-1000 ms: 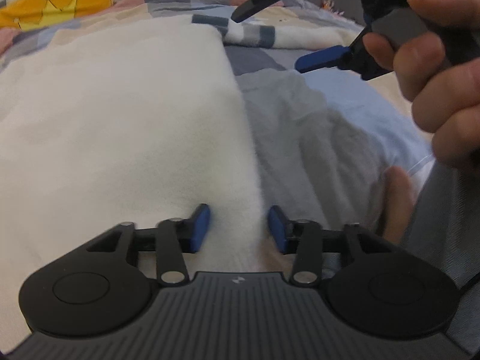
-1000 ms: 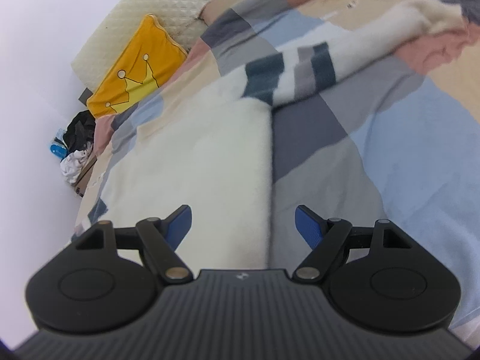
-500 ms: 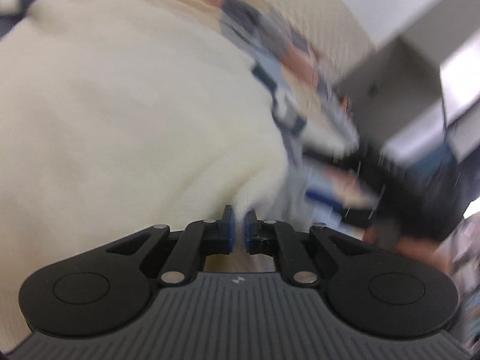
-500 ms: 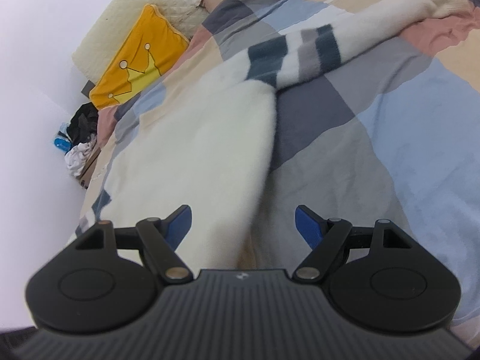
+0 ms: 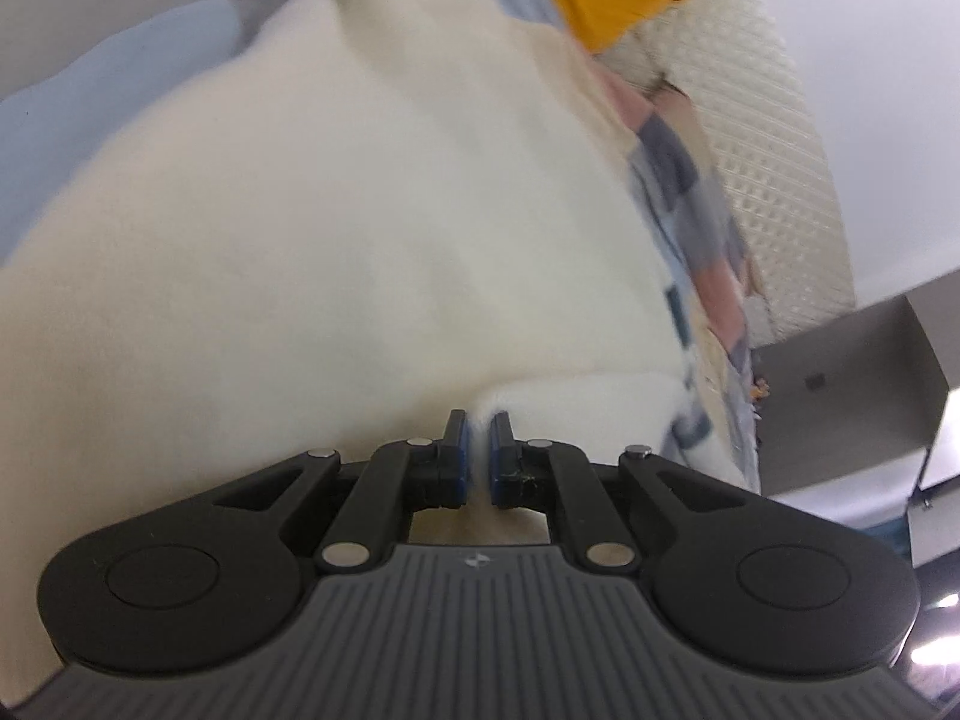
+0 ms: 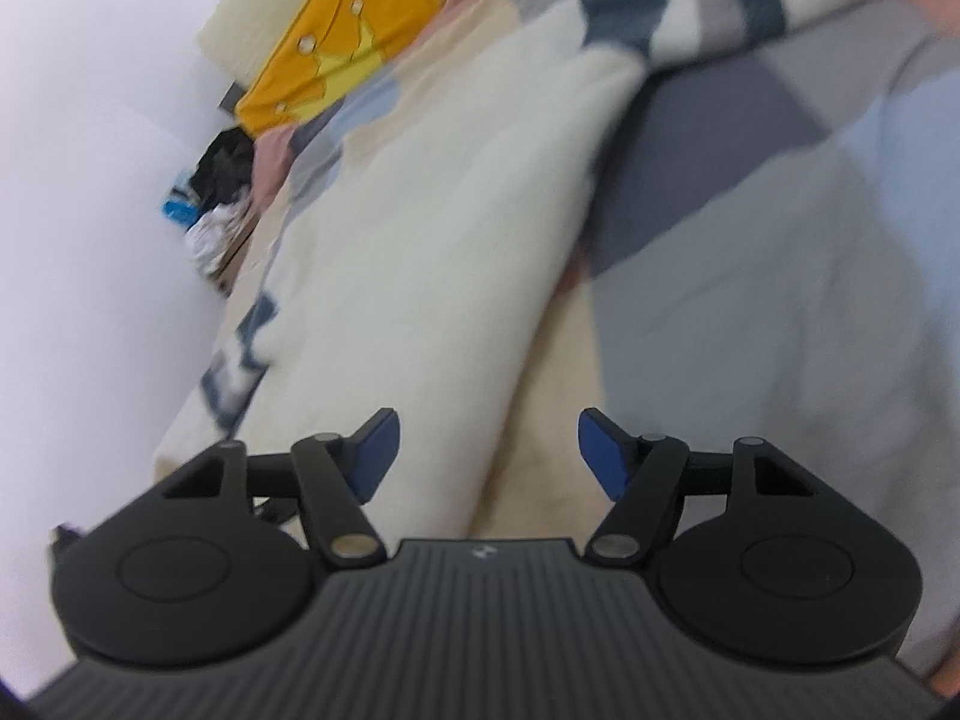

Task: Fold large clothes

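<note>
The cream fleece garment [image 5: 372,228] lies spread on the bed, over the patchwork quilt [image 6: 780,252], its dark-striped cuff or hem [image 6: 678,0] towards the head of the bed. The left gripper [image 5: 477,450] has its fingers closed almost fully on a thin fold at the garment's near edge, a grip suited to carrying that edge across for a fold. The right gripper [image 6: 486,450] straddles the garment's long side edge; its fingers are closing but stand wide and do not press on the cloth, probably to take a second hold. A yellow crown cushion [image 6: 336,48] rests by the headboard. Both views are blurred. The garment's far outline, sleeves and underside are cut off or hidden.
</note>
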`<act>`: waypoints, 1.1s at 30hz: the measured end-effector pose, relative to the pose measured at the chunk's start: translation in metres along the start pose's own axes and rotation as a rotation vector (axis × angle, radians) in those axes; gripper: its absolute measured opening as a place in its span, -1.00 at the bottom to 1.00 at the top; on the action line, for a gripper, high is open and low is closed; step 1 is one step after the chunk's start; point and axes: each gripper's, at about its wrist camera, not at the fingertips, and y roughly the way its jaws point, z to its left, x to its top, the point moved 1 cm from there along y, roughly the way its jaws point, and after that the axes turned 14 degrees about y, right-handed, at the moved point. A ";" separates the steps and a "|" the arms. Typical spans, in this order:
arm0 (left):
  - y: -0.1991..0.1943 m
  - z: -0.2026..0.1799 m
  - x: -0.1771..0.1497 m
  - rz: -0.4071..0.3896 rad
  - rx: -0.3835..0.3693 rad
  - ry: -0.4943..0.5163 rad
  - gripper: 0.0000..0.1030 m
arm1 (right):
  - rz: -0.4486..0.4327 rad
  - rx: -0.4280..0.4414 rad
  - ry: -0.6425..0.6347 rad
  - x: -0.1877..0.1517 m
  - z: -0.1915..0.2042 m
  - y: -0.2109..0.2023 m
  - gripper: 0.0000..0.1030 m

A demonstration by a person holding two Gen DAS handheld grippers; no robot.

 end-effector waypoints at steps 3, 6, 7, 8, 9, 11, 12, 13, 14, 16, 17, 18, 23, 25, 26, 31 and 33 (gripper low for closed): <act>0.006 0.005 0.004 0.004 0.014 -0.006 -0.84 | 0.081 0.040 -0.027 -0.011 0.008 0.011 0.31; 0.005 0.007 0.003 0.003 -0.004 -0.016 -0.84 | 0.155 0.089 -0.062 -0.024 0.019 0.019 0.31; 0.005 0.008 0.003 0.002 -0.013 -0.023 -0.84 | 0.173 0.101 -0.083 -0.028 0.023 0.020 0.31; 0.005 0.008 0.004 0.003 -0.020 -0.027 -0.84 | 0.185 0.105 -0.120 -0.033 0.028 0.021 0.31; 0.007 0.007 0.004 0.003 -0.024 -0.030 -0.84 | 0.194 0.104 -0.175 -0.040 0.035 0.022 0.31; 0.009 0.008 0.005 0.005 -0.031 -0.034 -0.84 | 0.206 0.104 -0.297 -0.055 0.050 0.020 0.31; 0.009 0.007 0.005 0.005 -0.035 -0.038 -0.84 | 0.204 0.100 -0.357 -0.063 0.057 0.019 0.31; 0.007 0.008 0.005 0.004 -0.040 -0.038 -0.84 | 0.195 0.088 -0.421 -0.072 0.065 0.019 0.31; 0.006 0.008 0.005 0.004 -0.043 -0.034 -0.84 | 0.187 0.072 -0.477 -0.081 0.071 0.020 0.31; 0.002 0.010 0.006 0.005 -0.047 -0.029 -0.83 | 0.160 0.029 -0.564 -0.095 0.079 0.023 0.31; 0.002 0.009 0.006 0.004 -0.049 -0.028 -0.83 | 0.141 -0.001 -0.597 -0.103 0.083 0.026 0.32; 0.001 0.009 0.007 0.002 -0.051 -0.024 -0.83 | 0.128 -0.021 -0.630 -0.109 0.086 0.028 0.32; -0.008 0.005 0.010 -0.003 -0.070 0.008 -0.82 | 0.039 -0.104 -0.789 -0.129 0.092 0.029 0.28; -0.015 0.003 0.009 -0.006 -0.077 0.025 -0.80 | -0.034 -0.160 -0.840 -0.135 0.091 0.025 0.26; -0.018 0.001 0.009 -0.008 -0.076 0.035 -0.78 | -0.063 -0.166 -0.843 -0.136 0.090 0.020 0.20; -0.040 -0.007 0.003 -0.025 -0.077 0.076 -0.44 | -0.138 -0.134 -0.732 -0.117 0.081 -0.003 -0.72; -0.050 -0.014 0.000 -0.032 -0.081 0.107 -0.36 | -0.151 -0.121 -0.685 -0.110 0.080 -0.006 -0.88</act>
